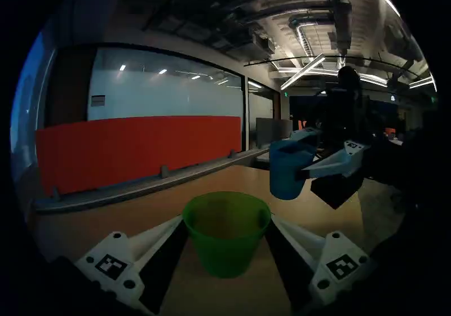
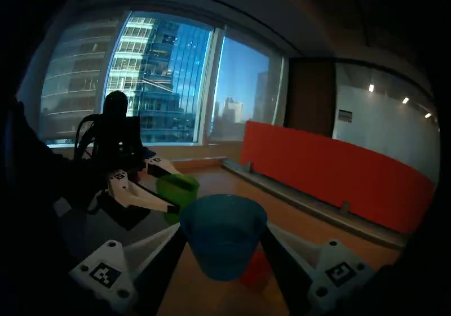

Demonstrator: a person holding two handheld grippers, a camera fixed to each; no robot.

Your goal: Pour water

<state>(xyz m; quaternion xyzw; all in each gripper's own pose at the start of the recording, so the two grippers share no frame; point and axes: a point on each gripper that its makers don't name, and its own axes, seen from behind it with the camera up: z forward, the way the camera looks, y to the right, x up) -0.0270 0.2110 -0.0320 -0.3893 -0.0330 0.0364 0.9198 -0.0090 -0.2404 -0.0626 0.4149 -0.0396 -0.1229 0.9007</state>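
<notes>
A green cup stands upright between the fingers of my left gripper, which is shut on it just above the wooden table. To its right and a little higher hangs a blue cup, upright and gripped by my right gripper. In the right gripper view the blue cup sits close between the fingers of my right gripper, with the green cup beyond it to the left in my left gripper. I cannot tell what either cup holds.
A small red object lies on the table below the blue cup. A red panel under a glass wall runs along the table's far edge. Large windows stand behind the left gripper, and a dark person's shape is beside it.
</notes>
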